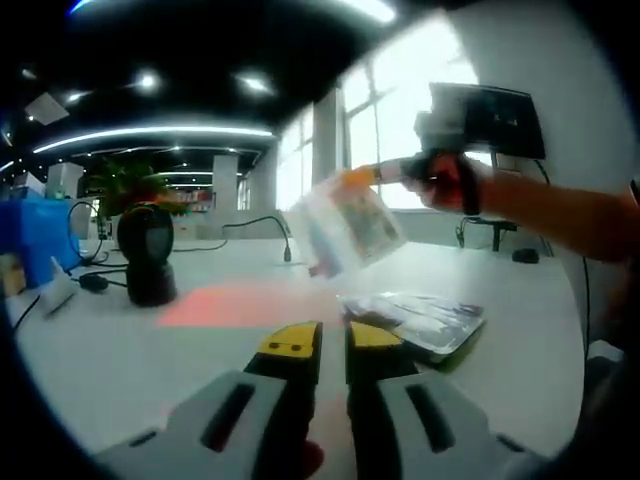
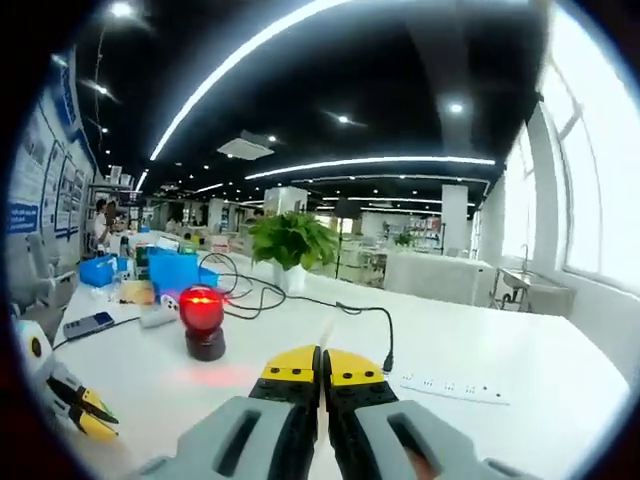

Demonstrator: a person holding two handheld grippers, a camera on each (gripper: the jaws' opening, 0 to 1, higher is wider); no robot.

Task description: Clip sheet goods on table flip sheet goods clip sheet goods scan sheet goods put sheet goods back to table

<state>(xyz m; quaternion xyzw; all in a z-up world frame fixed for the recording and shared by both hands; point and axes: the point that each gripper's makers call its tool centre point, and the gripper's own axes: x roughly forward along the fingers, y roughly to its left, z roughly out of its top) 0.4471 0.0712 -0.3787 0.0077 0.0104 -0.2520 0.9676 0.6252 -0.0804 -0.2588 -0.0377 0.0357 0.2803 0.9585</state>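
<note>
A flat, colourfully printed sheet packet (image 1: 350, 225) hangs tilted in the air above the white table (image 1: 120, 350), with the right gripper (image 1: 365, 178) shut on its top edge. In the right gripper view that gripper (image 2: 322, 362) has its yellow-tipped jaws pressed together, and the packet's thin edge (image 2: 325, 335) rises between them. The black scanner (image 1: 147, 250) stands to the left of the packet and casts a red patch (image 1: 235, 303) on the table; its red light (image 2: 202, 308) glows. My left gripper (image 1: 333, 345) sits low over the table, shut, with nothing in it.
A pile of more sheet packets (image 1: 420, 320) lies on the table just right of the left gripper. Blue boxes (image 2: 175, 270), cables (image 2: 300, 298), a white power strip (image 2: 450, 385), a phone (image 2: 88, 325) and a potted plant (image 2: 290, 240) are also on the table. The left gripper (image 2: 75, 400) shows low at the left.
</note>
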